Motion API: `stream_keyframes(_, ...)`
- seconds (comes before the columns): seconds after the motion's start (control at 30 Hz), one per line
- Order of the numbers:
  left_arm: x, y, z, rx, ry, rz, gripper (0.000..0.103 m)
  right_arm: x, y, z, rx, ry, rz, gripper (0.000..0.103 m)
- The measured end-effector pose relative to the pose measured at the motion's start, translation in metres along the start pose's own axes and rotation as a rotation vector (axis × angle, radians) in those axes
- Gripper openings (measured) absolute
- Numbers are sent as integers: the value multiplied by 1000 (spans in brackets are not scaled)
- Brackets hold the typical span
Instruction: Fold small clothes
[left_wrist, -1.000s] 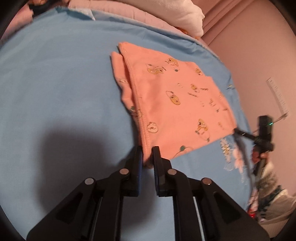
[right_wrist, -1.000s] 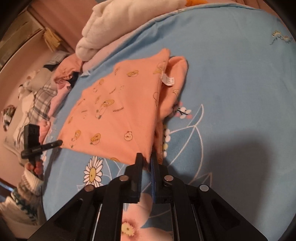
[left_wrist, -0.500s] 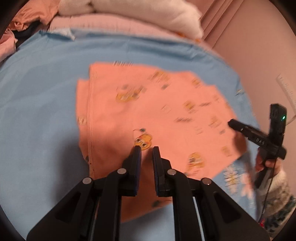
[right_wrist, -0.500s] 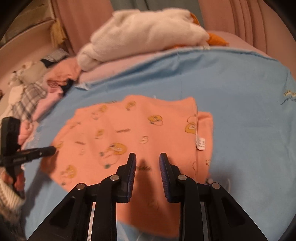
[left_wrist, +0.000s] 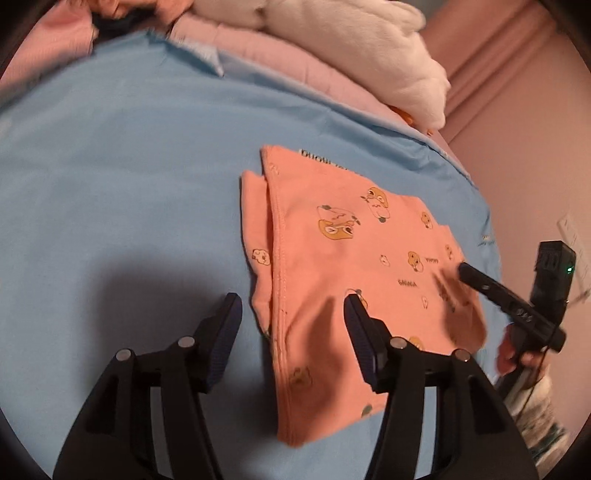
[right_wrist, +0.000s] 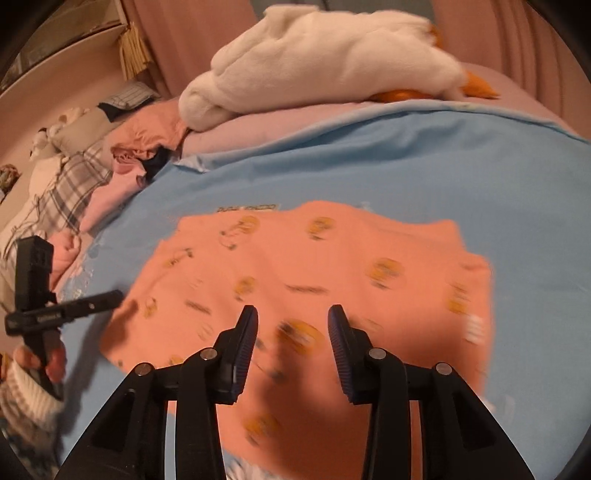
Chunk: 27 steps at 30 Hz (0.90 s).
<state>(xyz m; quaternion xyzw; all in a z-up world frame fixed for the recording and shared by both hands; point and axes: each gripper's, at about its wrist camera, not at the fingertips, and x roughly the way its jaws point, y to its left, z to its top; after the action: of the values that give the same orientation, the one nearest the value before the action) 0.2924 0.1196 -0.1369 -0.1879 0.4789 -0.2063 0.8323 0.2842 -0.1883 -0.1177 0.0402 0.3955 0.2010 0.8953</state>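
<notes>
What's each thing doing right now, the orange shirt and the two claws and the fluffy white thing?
Shirt: folded, lying flat on the blue sheet.
Left claw: open, holding nothing, above the shirt's edge.
Right claw: open, holding nothing, above the shirt.
White plush: lying on the pink blanket.

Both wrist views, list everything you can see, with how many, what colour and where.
Garment: one, orange with small cartoon prints, folded, lying flat on the sheet.
Sheet: one, light blue, covering the bed under the garment.
Blanket: one, pale pink, along the far edge of the sheet.
Plush toy: one, white with orange parts, on the blanket.
Clothes pile: several pieces, pink, plaid and dark, at the far left in the right wrist view.
Curtain: pink, behind the bed.
Left gripper: black, open, above the garment's near edge.
Right gripper: black, open, over the garment.
</notes>
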Motion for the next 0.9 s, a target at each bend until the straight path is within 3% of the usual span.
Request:
stream_keyframes(0.17,19,-3,7,-54,23,-86,57,47,23,19,45,31,21,39)
stream_keyframes(0.27,22,-5,11,-71,32,-103,56,70,25,25,84,55,-20,29)
stream_keyframes(0.3,22,-7,12,-64,33,-97,49,79,25,26,79,72,-46,26)
stream_keyframes(0.33,24,-10,12,-52,39,-83,35,86,27,26,65,86,-67,26)
stream_keyframes(0.37,28,-13,12,-37,54,-49,31,88,28,27,51,83,-78,26)
stream_keyframes(0.6,28,-12,12,-28,55,-24,21,47,36,14,5,61,-52,26)
stream_keyframes(0.73,29,-16,13,-21,56,5,21,15,54,-30,-72,64,26,26)
stream_keyframes(0.8,30,-18,14,-30,61,16,19,24,63,-49,-122,99,-9,26)
stream_keyframes(0.9,26,-25,15,-34,64,50,16,27,72,-57,-165,71,-63,26)
